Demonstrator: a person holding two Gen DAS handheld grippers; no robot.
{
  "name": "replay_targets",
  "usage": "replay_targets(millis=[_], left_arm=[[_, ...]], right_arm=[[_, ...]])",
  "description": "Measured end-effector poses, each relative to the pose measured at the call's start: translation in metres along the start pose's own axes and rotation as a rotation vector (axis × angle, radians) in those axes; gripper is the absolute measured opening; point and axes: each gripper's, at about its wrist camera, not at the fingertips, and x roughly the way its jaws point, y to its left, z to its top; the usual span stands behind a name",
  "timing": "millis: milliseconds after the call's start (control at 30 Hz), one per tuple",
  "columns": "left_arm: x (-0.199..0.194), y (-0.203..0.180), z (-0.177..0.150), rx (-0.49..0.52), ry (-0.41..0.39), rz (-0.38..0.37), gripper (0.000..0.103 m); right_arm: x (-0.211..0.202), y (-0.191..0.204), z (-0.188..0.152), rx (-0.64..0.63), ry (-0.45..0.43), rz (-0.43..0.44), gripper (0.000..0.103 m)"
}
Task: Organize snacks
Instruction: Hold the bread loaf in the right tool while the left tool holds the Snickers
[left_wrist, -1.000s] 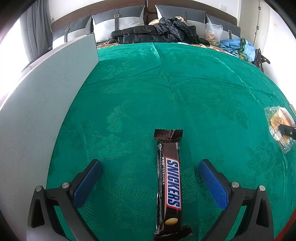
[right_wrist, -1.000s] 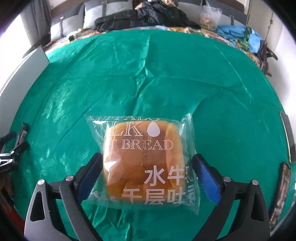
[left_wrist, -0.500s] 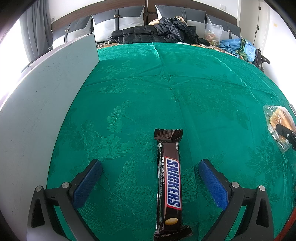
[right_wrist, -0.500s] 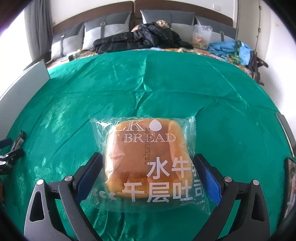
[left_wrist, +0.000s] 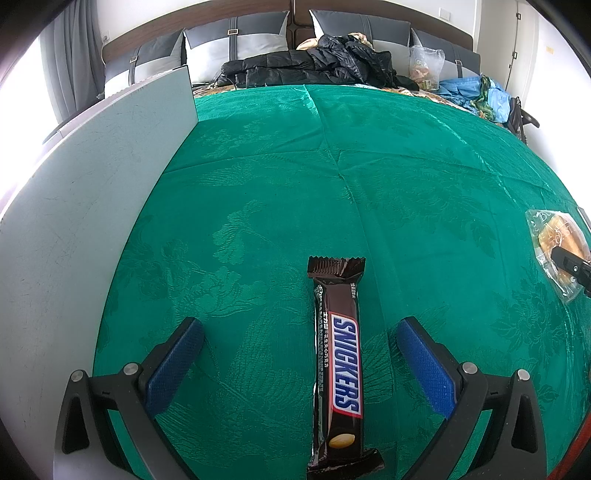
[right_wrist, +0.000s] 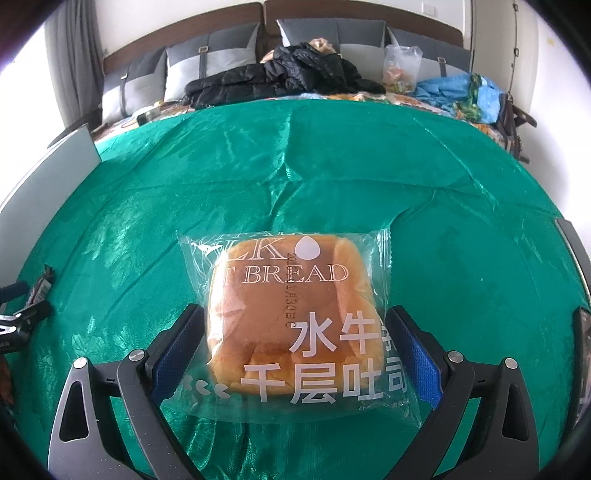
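Note:
A brown Snickers bar (left_wrist: 338, 362) lies lengthwise on the green cloth between the fingers of my left gripper (left_wrist: 299, 332), which is open and not touching it. A clear-wrapped square bread (right_wrist: 291, 314) sits between the blue pads of my right gripper (right_wrist: 295, 325), whose jaws stand wide at the package's sides and seem to hold it off the cloth. The bread also shows at the right edge of the left wrist view (left_wrist: 557, 251). The Snickers bar shows at the left edge of the right wrist view (right_wrist: 42, 286).
A grey board (left_wrist: 85, 229) stands along the left of the green cloth (left_wrist: 332, 166). A black jacket (right_wrist: 280, 77), a snack bag (right_wrist: 400, 72) and blue fabric (right_wrist: 461, 92) lie at the far end by grey pillows. Dark flat items (right_wrist: 583, 354) lie at the right edge.
My right gripper has risen and tilted up with the bread between its pads, so the far end of the room now shows. The left gripper and the Snickers bar have not moved.

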Motion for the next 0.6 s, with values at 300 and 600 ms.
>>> replay_targets(millis=[300,600], left_arm=[[0.000,-0.001,0.000,0.001,0.000,0.000,0.103],[0.000,-0.001,0.001,0.002,0.000,-0.001,0.103]], right_arm=[[0.000,-0.001,0.000,0.002,0.005,0.003,0.099],[0.006,-0.008,0.000,0.052,0.033,0.055,0.099]])
